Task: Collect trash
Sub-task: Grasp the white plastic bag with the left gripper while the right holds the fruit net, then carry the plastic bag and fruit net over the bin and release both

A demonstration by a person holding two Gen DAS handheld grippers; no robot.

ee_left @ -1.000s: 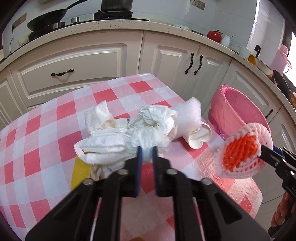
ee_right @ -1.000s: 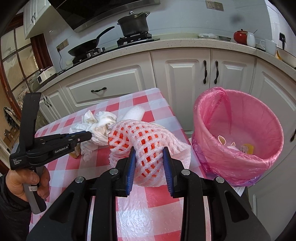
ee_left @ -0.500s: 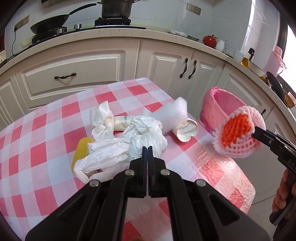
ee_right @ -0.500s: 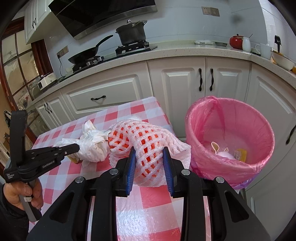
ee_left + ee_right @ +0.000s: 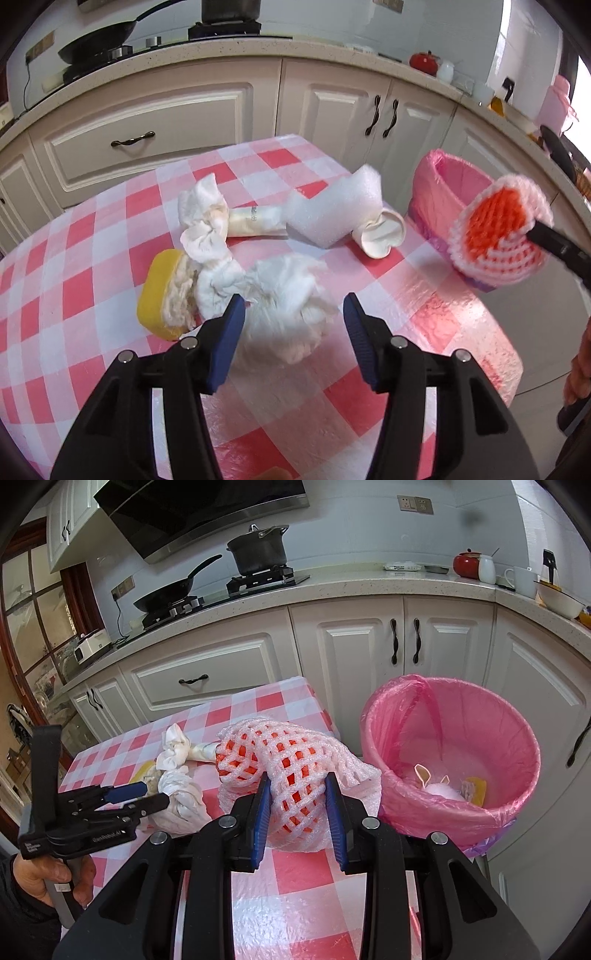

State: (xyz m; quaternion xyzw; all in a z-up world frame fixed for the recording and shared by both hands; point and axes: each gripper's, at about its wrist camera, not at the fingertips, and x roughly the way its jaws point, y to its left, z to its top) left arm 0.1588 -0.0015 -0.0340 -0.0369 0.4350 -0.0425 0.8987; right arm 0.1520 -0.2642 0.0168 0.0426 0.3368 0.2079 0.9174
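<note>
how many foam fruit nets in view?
1. The foam net is clamped in the right tongs, held above the table edge beside the pink bin. More could lie hidden under the bin's contents.

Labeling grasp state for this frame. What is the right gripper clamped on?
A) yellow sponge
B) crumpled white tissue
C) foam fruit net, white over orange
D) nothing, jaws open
C: in the right wrist view the right gripper has both blue pads pressed into the foam fruit net, held up beside the pink-lined bin.

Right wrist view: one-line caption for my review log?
Right gripper clamps foam fruit net beside pink-lined bin.
</note>
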